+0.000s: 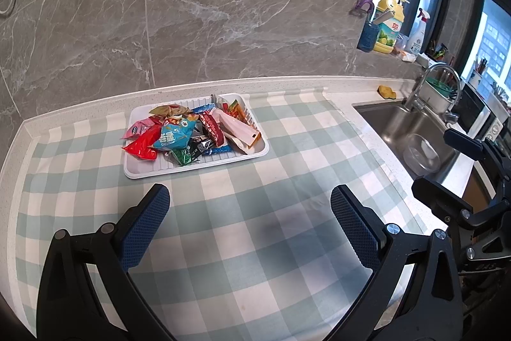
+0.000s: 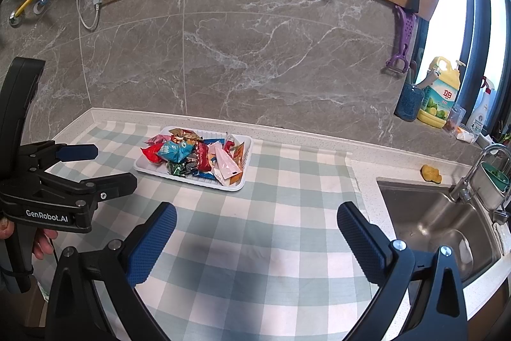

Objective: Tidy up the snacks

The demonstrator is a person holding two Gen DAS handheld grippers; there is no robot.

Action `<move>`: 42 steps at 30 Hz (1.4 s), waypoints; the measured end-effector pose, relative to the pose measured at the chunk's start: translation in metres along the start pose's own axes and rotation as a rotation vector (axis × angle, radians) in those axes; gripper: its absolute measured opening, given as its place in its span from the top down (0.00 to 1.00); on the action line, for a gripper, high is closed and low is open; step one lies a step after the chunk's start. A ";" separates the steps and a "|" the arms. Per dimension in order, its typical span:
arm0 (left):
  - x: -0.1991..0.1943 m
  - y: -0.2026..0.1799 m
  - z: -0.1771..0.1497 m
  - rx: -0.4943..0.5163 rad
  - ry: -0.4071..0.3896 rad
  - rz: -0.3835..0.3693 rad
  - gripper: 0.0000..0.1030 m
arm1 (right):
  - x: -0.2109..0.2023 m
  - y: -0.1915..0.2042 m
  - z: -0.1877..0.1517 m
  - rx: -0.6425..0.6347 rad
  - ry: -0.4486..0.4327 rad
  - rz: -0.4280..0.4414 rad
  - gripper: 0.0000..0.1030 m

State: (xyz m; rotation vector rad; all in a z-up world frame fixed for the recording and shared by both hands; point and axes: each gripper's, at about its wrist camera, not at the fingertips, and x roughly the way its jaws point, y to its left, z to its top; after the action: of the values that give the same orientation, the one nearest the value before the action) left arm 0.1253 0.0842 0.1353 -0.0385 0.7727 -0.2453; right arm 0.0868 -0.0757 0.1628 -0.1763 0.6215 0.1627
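All the snack packets (image 1: pixel 188 133) lie heaped in the white tray (image 1: pixel 140 171) near the bench's back edge; both my grippers' fingers (image 1: pixel 150 219) (image 2: pixel 357 232) are wide, holding nothing.

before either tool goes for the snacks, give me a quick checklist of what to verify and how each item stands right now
1. Left tool open and empty: ok.
2. Right tool open and empty: ok.
3. Snack packets all inside the white tray: ok, though heaped and overlapping.
4. Checked cloth between tools and tray free of obstacles: ok.
5. A single packet graspable without dragging its neighbours: cannot tell.
6. Sorting destination for the snacks: cannot tell, none visible.
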 end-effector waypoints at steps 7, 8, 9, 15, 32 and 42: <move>0.000 0.000 0.000 -0.002 0.001 0.001 0.00 | -0.001 0.001 0.000 0.001 0.000 0.000 0.00; 0.000 0.000 0.000 -0.001 0.001 0.000 0.00 | -0.001 0.001 0.000 0.000 0.000 0.000 0.00; 0.000 0.000 0.000 0.000 0.001 0.000 0.00 | -0.001 0.001 0.000 0.000 0.000 0.000 0.00; 0.002 0.003 0.000 -0.001 0.002 0.000 0.00 | -0.001 0.002 0.000 0.001 0.001 0.000 0.00; 0.002 0.014 -0.004 0.004 -0.014 0.001 0.00 | 0.001 0.007 0.001 0.003 0.000 0.006 0.00; -0.024 -0.007 -0.001 0.132 -0.141 0.217 0.00 | -0.002 0.017 0.000 0.002 -0.006 0.013 0.00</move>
State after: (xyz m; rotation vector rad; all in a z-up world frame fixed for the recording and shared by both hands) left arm 0.1068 0.0834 0.1522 0.1513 0.6132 -0.0857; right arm 0.0817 -0.0596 0.1625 -0.1698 0.6174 0.1745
